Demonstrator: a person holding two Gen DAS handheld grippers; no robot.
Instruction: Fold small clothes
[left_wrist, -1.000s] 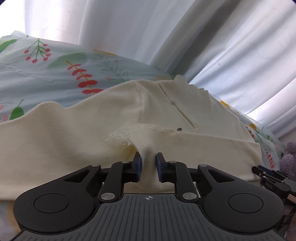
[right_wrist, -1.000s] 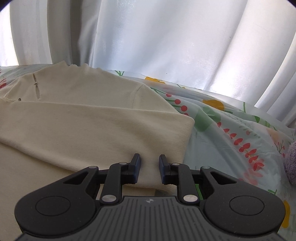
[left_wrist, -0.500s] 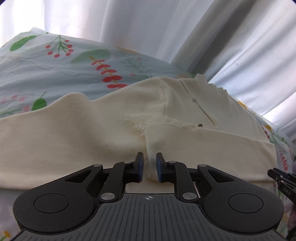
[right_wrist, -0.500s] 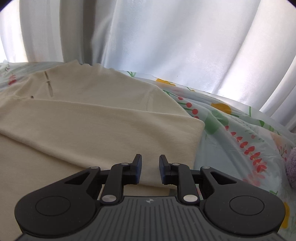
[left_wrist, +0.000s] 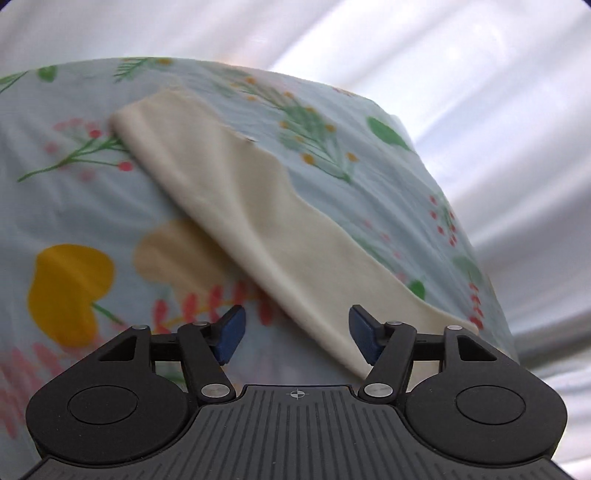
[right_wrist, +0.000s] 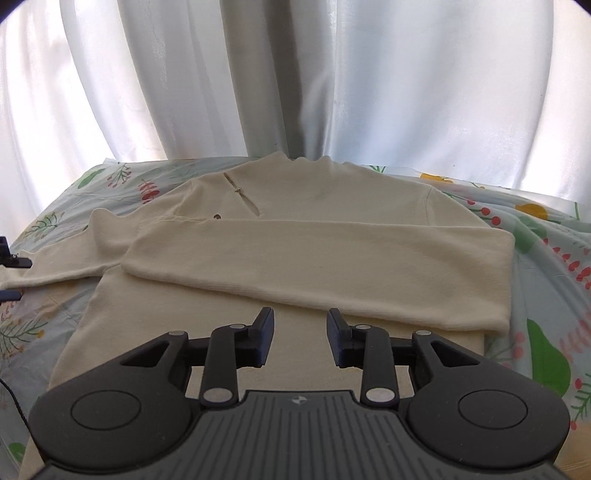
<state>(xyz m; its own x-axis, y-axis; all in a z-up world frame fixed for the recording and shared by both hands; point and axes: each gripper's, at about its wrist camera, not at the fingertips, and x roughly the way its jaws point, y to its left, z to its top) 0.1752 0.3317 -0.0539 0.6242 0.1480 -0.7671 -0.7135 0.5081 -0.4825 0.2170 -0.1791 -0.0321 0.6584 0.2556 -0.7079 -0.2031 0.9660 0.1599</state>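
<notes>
The left claw (left_wrist: 295, 334) is wide open and holds nothing. A cream sleeve (left_wrist: 258, 221) lies just ahead of it, stretching away over the flowery sheet (left_wrist: 74, 206). The right claw (right_wrist: 300, 338) is partly open and empty too. The cream sweater (right_wrist: 295, 266) lies flat below and ahead of it, one sleeve folded across its front.
</notes>
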